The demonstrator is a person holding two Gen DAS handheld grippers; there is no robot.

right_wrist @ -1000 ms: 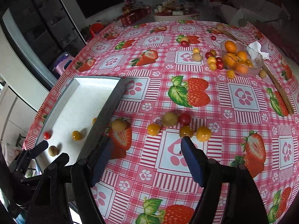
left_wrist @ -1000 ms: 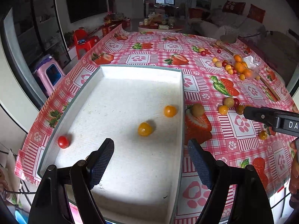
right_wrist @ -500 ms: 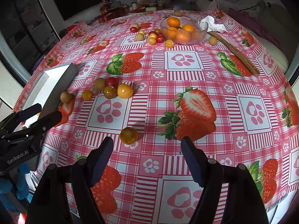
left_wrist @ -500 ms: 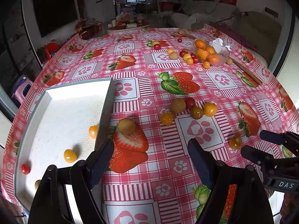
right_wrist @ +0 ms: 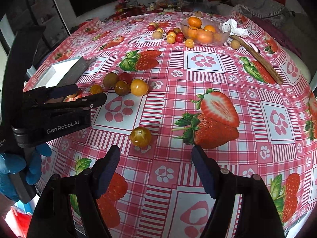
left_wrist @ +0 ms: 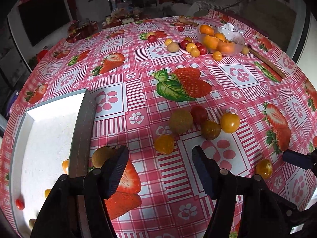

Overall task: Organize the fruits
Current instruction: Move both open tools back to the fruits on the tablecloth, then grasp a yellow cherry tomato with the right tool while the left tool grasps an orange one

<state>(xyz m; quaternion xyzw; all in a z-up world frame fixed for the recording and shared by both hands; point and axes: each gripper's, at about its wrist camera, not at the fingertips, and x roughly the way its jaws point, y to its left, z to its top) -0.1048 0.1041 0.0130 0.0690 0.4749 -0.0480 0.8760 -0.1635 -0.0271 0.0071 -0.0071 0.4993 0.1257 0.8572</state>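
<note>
My left gripper (left_wrist: pixel 159 158) hangs over the tablecloth, its jaws closing, with nothing pressed between them. An orange cherry tomato (left_wrist: pixel 164 144) lies just ahead of its fingertips. A brown-green fruit (left_wrist: pixel 102 155) sits by the left finger, against the white tray (left_wrist: pixel 82 130). Beyond lie a fuzzy fruit (left_wrist: pixel 181 122), a red tomato (left_wrist: pixel 199 113), a brown tomato (left_wrist: pixel 211 130) and a yellow tomato (left_wrist: pixel 229 123). My right gripper (right_wrist: pixel 155 156) stands open with a lone orange-green tomato (right_wrist: pixel 140 136) just in front of it. The left gripper (right_wrist: pixel 91 93) shows at that view's left.
The tray holds a few small tomatoes (left_wrist: pixel 19 203). At the far side stand a glass bowl (right_wrist: pixel 205 30) of oranges, several loose tomatoes (right_wrist: pixel 171 38), a crumpled tissue (right_wrist: pixel 235 27) and a wooden stick (right_wrist: pixel 257 59). A blue-gloved hand (right_wrist: pixel 11 168) holds the left gripper.
My left gripper swung from above the tray rightward over the tablecloth to the fruit cluster, and its jaws narrowed. My right gripper shifted over to the lone tomato and then held still.
</note>
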